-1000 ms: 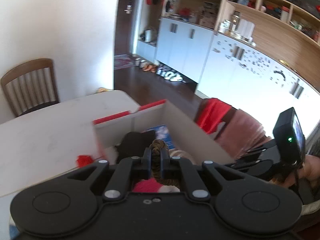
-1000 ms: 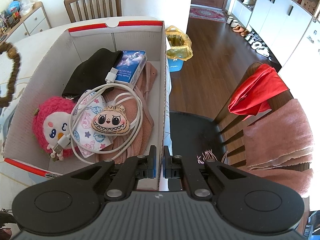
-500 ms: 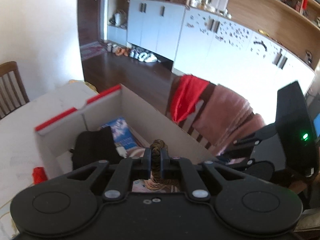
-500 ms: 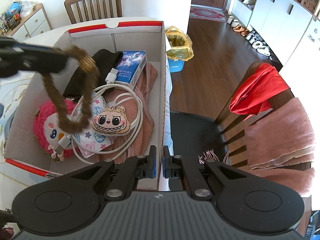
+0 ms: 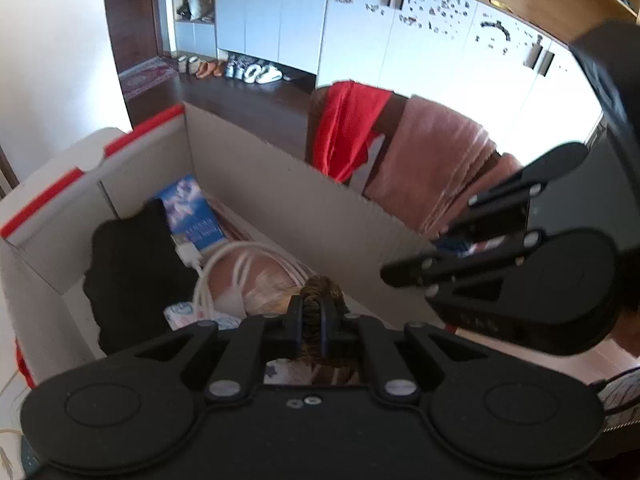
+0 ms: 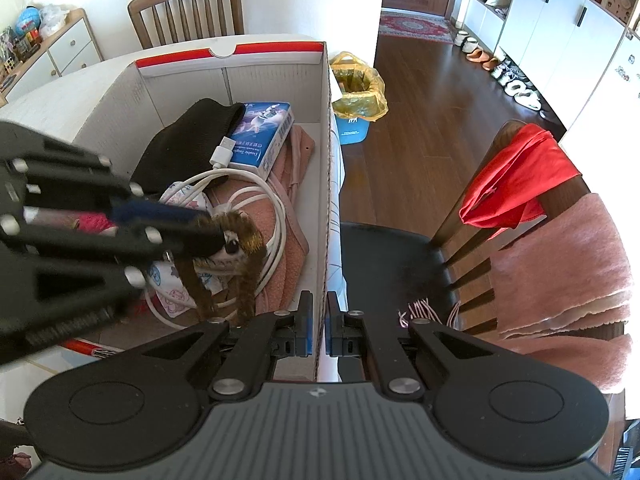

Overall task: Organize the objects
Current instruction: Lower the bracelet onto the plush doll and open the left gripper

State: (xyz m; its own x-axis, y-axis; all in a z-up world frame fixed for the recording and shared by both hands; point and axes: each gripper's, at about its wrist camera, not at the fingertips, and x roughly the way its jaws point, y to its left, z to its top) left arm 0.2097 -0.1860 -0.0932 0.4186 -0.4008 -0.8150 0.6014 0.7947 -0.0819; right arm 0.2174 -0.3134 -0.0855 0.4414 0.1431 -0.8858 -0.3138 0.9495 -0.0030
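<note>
My left tongs (image 6: pixel 208 236) are closed tight on a brown furry loop (image 6: pixel 240 268). The loop hangs down from them inside the box (image 6: pixel 326 184), over the other things there. From the left camera I see the top of the loop (image 5: pixel 320 288) pinched between the two fingers. My right tongs (image 6: pixel 316 328) are closed on the near end of the box's right wall, one finger inside the box and one outside. The box is white card with a red rim and sits on a pale surface (image 6: pixel 60 84). In the box, at the far end, lies a black cloth (image 6: pixel 188 140) with a blue packet (image 6: pixel 264 132) just beside it. A white cable (image 6: pixel 256 200) curls in rings in the middle, and its plug rests on the packet. Under the cable is a pink cloth (image 6: pixel 292 208). A small toy face (image 6: pixel 230 246) peeks out right behind the loop. To the right of the box stands a chair (image 6: pixel 392 256) with a black seat. A red cloth (image 6: pixel 516 180) and a pink towel (image 6: pixel 560 264) hang over its back. Past the far end of the box is a bin (image 6: pixel 358 92) with a yellow bag.
</note>
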